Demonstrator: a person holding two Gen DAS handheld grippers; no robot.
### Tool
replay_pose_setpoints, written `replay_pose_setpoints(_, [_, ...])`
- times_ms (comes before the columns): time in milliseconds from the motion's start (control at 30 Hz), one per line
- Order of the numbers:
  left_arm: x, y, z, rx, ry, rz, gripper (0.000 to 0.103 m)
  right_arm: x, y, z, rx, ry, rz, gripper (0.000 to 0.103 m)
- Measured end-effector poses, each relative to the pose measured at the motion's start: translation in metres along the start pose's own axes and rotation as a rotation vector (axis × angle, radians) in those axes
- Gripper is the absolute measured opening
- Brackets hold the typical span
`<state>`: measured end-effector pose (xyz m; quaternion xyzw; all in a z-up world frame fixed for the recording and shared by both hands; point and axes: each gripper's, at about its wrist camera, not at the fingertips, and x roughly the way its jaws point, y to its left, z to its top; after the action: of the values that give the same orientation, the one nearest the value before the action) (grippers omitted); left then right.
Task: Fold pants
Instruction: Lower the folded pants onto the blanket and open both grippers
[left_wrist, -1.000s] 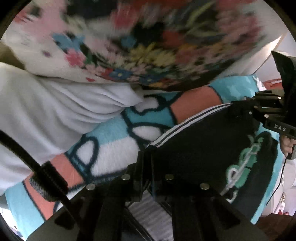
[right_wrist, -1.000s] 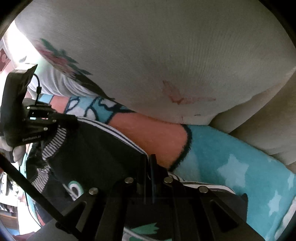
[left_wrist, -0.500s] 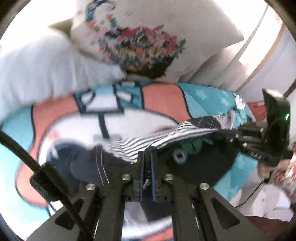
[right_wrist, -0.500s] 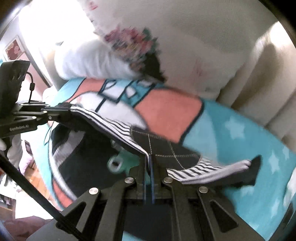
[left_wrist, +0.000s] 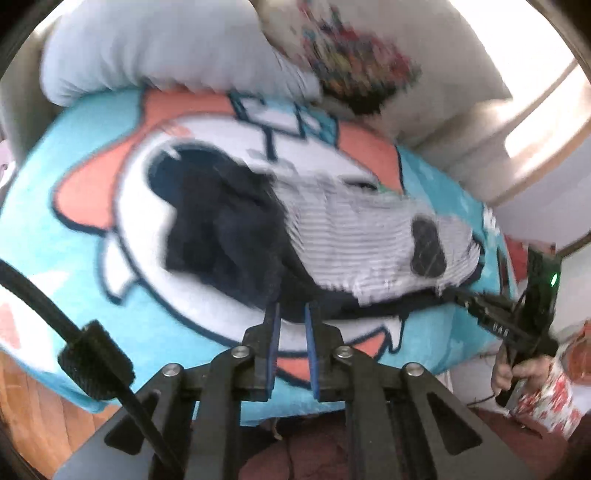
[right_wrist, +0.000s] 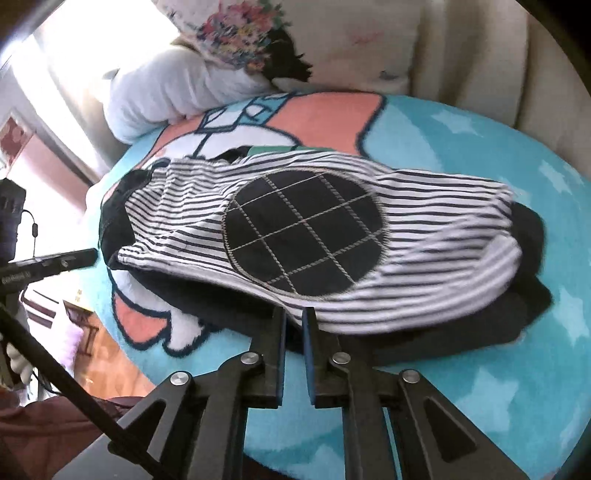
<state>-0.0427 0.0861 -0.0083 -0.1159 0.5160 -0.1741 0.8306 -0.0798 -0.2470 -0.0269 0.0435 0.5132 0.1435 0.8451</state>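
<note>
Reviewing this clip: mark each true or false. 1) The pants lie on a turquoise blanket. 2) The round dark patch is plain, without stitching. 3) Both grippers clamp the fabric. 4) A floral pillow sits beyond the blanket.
1) True: the pants rest on the turquoise blanket.
2) False: the patch carries a stitched grid.
3) False: the left gripper and right gripper have just been opening; a gap shows between the pads, nothing pinched.
4) True: the floral pillow is behind it.

The pants lie on the blanket. Pillows sit behind, at 12 o'clock. The left tool is at the pants' 9 o'clock edge.
</note>
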Motion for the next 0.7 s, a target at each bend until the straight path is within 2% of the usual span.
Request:
replay_pose_setpoints(100, [-0.026,0.006,0.017,-0.03,-0.08,-0.01,0.018,-0.017,-0.014,-0.001,0.056,-0.041,-0.019,0.01])
replay_pose_setpoints(133, [-0.029,0.006,0.025,-0.039,-0.096,-0.008,0.024,-0.022,-0.023,0.0,0.092,-0.059,-0.026,0.011])
replay_pose_setpoints(200, [-0.024,0.003,0.035,-0.042,-0.098,-0.001,0.025,-0.03,-0.035,0.001,0.152,-0.085,-0.034,0.011])
replay_pose_setpoints(367, [0.022,-0.009,0.054,-0.013,-0.024,0.032,0.025,-0.035,-0.043,0.016,0.23,-0.121,-0.001,0.011])
replay_pose_setpoints(433, [0.039,-0.01,0.054,0.012,-0.001,0.097,0.025,-0.03,-0.038,0.019,0.25,-0.123,0.026,0.011])
replay_pose_setpoints(533, [0.064,-0.004,0.052,0.027,0.051,0.169,0.025,-0.011,-0.03,0.02,0.255,-0.096,0.015,0.011])
replay_pose_setpoints(600, [0.076,0.002,0.049,0.035,0.076,0.189,0.024,0.002,-0.035,0.019,0.269,-0.07,-0.032,0.011])
replay_pose_setpoints(700, [0.076,0.006,0.048,0.027,0.069,0.169,0.024,0.001,-0.057,0.012,0.296,-0.088,-0.194,0.005])
